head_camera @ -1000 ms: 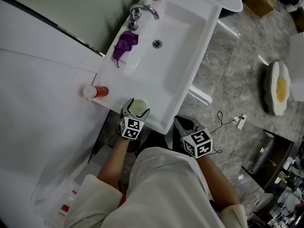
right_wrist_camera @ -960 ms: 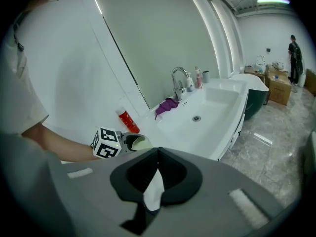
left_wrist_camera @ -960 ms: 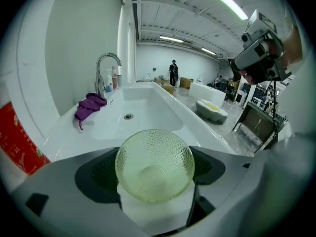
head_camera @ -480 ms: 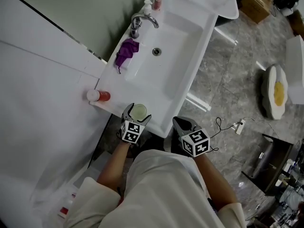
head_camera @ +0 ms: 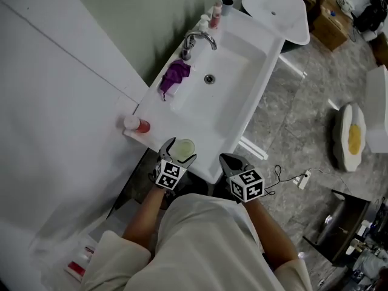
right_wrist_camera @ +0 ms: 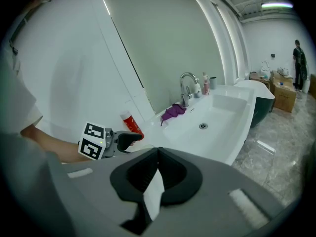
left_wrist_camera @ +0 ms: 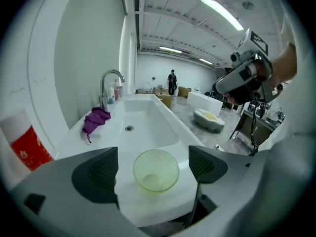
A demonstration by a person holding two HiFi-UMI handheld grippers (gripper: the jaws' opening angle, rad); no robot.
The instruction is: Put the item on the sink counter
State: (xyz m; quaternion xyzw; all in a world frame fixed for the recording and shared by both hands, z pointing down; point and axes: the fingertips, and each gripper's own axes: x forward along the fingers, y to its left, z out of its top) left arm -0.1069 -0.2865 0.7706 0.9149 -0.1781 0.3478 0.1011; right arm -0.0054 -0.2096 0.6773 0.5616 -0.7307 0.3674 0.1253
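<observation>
Left tool (left_wrist_camera: 154,168) jaws widened, clear of bowl (left_wrist_camera: 156,171).

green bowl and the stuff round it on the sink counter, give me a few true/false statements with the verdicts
1. The green bowl sits on the sink counter between the left gripper's open jaws, with a gap on each side. True.
2. The right gripper holds the purple cloth. False: its jaws are together and empty, and the cloth lies on the counter beside the faucet.
3. The red bottle is down in the basin. False: it is on the counter's corner by the wall.
4. Nothing shows inside the bowl. True.
</observation>
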